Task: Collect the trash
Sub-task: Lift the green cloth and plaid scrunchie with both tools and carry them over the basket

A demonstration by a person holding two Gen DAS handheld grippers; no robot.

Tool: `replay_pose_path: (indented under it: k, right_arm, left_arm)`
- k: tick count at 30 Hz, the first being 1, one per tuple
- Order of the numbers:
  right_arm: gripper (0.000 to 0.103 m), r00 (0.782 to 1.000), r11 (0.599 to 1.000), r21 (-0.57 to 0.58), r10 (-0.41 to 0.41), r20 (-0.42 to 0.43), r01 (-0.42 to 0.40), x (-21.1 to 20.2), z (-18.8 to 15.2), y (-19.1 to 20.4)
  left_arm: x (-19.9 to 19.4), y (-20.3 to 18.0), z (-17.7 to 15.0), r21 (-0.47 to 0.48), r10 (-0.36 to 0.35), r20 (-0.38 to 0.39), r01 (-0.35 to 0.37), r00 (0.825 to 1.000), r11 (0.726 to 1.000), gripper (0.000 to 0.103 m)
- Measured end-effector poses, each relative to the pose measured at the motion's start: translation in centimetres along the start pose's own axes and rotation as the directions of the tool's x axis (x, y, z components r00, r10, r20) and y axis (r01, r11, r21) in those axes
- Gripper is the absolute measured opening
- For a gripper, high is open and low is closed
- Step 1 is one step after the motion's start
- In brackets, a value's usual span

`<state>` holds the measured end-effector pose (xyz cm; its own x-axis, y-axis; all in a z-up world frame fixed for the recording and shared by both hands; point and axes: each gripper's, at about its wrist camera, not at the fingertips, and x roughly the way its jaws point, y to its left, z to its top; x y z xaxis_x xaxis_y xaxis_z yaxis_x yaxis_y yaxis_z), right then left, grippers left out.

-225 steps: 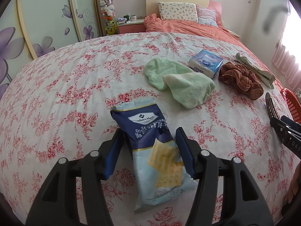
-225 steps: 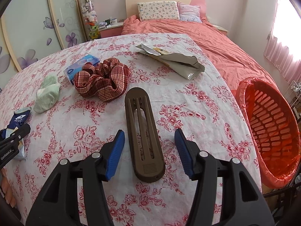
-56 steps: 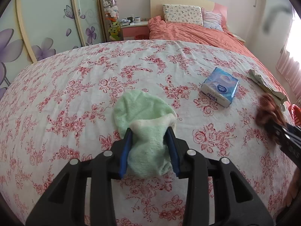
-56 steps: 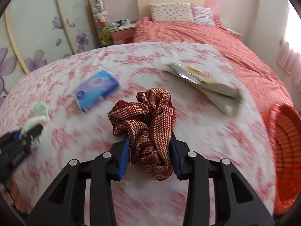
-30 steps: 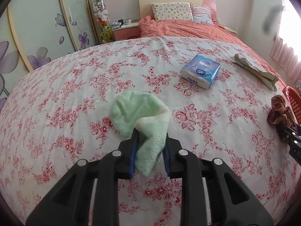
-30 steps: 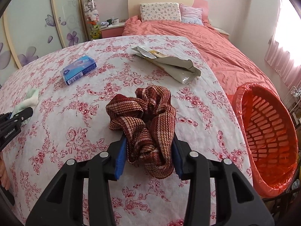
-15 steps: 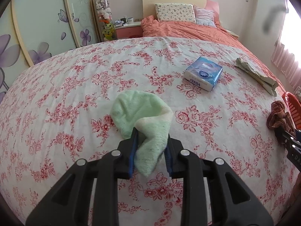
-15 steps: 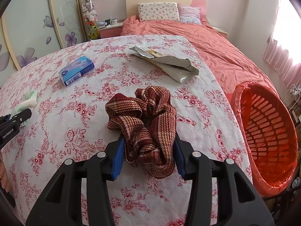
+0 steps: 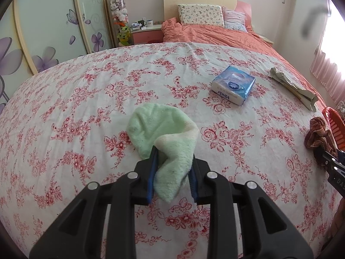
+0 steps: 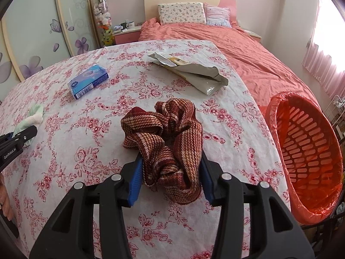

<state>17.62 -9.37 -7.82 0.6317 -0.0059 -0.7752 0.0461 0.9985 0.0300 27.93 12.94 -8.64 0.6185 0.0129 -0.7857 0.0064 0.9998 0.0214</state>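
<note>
A: What does the right wrist view give that the left one lacks?

B: The whole orange slatted plastic basket [image 10: 306,155] with its orange liner, standing just off the right edge of the rose-printed white cloth [image 10: 64,151]. The left view catches only a sliver of it.

A: And the grippers?

B: The left gripper [image 9: 172,172] is clamped on a pale green fuzzy cloth [image 9: 161,129]. The right gripper [image 10: 170,172] has a maroon checked fabric scrunchie [image 10: 168,138] between its blue pads; they touch it on both sides while the jaws are easing apart.

A: Any open room?

B: Plenty on the near left. Farther off lie a blue tissue pack [image 10: 88,81] and, at the far right edge, a crumpled silver snack wrapper [image 10: 194,73], its long axis running far-left to near-right, torn mouth at the far end.
</note>
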Motion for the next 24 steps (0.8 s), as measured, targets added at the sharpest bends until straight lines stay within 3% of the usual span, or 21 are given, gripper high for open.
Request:
replay_pose_path:
  k: [17, 19, 21, 24]
  right_arm:
    - [0.048, 1.0, 1.0, -0.013, 0.013, 0.001, -0.013, 0.2, 0.2, 0.1]
    - [0.043, 0.999, 0.999, -0.003, 0.033, 0.005, -0.033, 0.2, 0.3, -0.1]
    - [0.035, 0.998, 0.998, 0.006, 0.064, 0.004, -0.064, 0.0, 0.2, -0.2]
    - [0.029, 0.996, 0.996, 0.025, 0.085, 0.017, -0.085, -0.6, 0.1, -0.6]
  left_arm:
    - [0.1, -0.1, 0.3, 0.017, -0.003, -0.006, 0.003, 1.0, 1.0, 0.034]
    - [0.2, 0.1, 0.6, 0.002, -0.006, -0.009, 0.006, 1.0, 1.0, 0.029]
    - [0.4, 0.3, 0.9, -0.013, -0.015, -0.006, 0.015, 1.0, 1.0, 0.019]
    - [-0.2, 0.5, 1.0, -0.011, -0.02, 0.02, 0.02, 1.0, 1.0, 0.014]
